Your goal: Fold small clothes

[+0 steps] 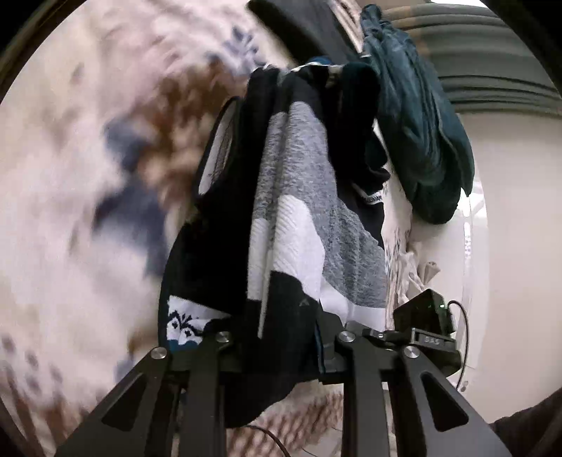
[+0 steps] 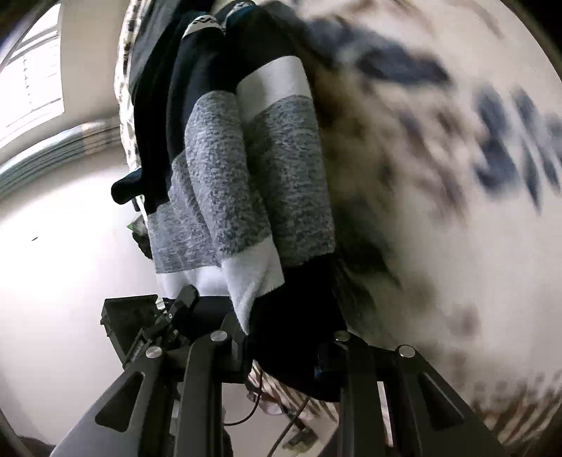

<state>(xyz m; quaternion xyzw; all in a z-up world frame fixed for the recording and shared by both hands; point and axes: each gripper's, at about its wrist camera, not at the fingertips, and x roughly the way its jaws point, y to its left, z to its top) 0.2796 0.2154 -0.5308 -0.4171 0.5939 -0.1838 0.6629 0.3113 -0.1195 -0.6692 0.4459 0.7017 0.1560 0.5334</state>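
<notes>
A striped sock [image 1: 291,218] in black, grey and white hangs stretched between both grippers, lifted off the patterned bed cover [image 1: 91,182]. My left gripper [image 1: 277,337] is shut on one end of it. In the right wrist view the same sock [image 2: 246,182] runs away from the camera, and my right gripper [image 2: 281,337] is shut on its black end. The other gripper's black body [image 1: 425,316] shows at the right of the left wrist view, and at the lower left of the right wrist view [image 2: 140,327].
A dark teal garment [image 1: 421,133] hangs or lies beyond the sock at upper right. A dark sock with a white band [image 2: 196,31] lies behind. The floral bed cover [image 2: 439,175] is blurred by motion. A pale wall and window [image 2: 31,77] are at left.
</notes>
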